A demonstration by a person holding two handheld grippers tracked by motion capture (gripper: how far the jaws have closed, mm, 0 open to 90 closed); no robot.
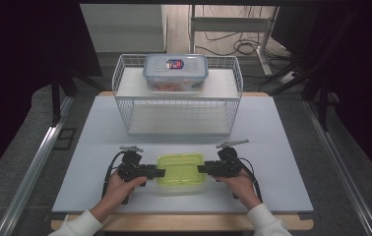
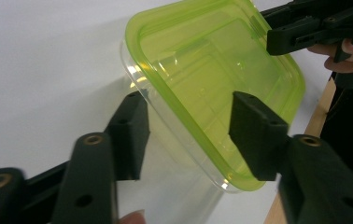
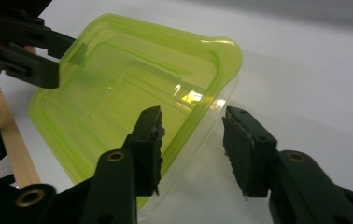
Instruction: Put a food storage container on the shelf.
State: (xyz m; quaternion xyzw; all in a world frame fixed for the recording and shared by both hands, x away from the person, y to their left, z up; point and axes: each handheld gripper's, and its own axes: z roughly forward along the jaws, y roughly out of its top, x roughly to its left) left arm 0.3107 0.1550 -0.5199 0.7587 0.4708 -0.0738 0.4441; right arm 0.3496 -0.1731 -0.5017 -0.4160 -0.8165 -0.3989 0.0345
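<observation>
A pale worktop [image 1: 272, 147] is sitting in a dim room, with cables lying on the floor beyond it and a white wire basket [image 1: 176, 115] standing at its far side; a clear lidded food box [image 1: 175, 73] is resting on the basket's upper shelf. Near the person's edge, a clear container with a green lid [image 1: 180, 169] is lying flat on the worktop, between the two tools. The left claw [image 1: 160, 172] is straddling the container's left end and the right claw [image 1: 202, 168] its right end (each about half open), with one jaw over the lid and the other beside the clear wall. In the gripper views a gap is showing at the pads, so neither seems to be pressing yet. The approach looks done; the clamping, the lifting and wherever the container is going are all remaining. Whether the lid is snapped down is hard to tell, and the far box's contents are only a reddish blur.
</observation>
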